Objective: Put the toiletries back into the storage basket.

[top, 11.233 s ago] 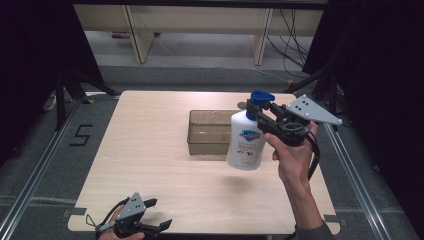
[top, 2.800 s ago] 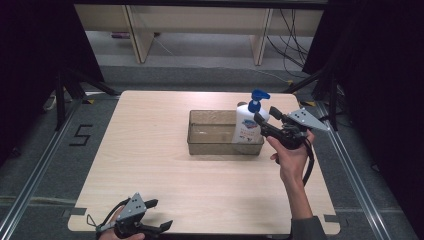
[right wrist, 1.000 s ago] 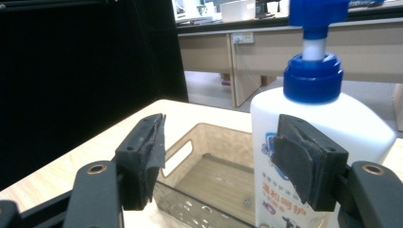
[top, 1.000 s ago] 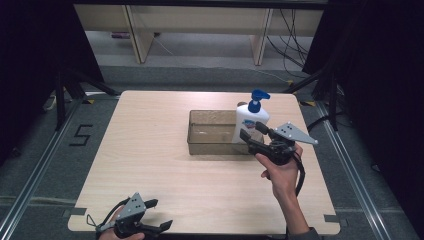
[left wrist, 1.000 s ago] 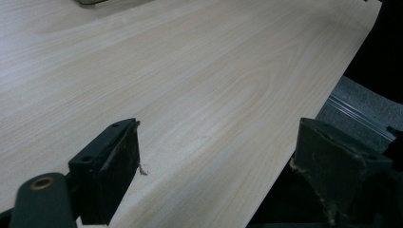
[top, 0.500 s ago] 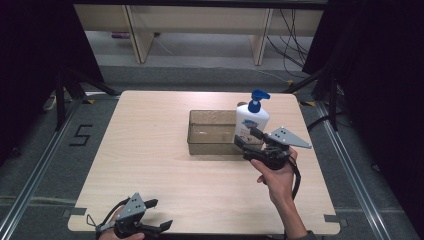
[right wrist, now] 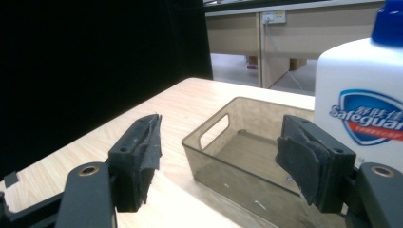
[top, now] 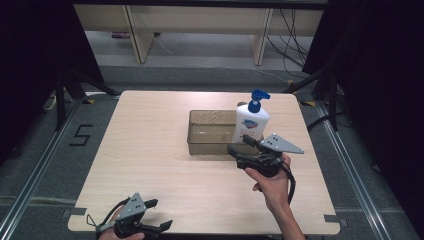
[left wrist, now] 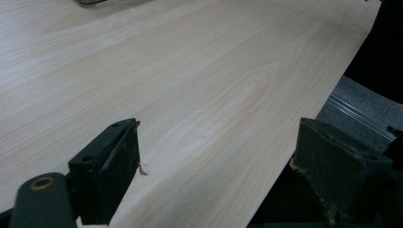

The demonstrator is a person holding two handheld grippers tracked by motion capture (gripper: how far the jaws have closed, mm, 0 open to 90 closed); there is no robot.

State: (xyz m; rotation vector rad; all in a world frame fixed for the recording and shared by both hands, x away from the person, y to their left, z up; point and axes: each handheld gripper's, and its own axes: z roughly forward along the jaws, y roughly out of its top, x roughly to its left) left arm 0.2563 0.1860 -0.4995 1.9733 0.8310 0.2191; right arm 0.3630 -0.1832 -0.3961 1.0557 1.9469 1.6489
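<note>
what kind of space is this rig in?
Likely a lab or recording bay: one bare wooden table walled in by black curtains, a floor rail with a taped "5", loose cables behind.

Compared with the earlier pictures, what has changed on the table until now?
The soap bottle, first held above the table by the right tool, was set upright in the right end of the clear bin and released. The right tool has drawn back toward the person; its jaws have just been opening, with nothing between them. The left tool stayed at the table's near edge, and the bin kept its place.
</note>
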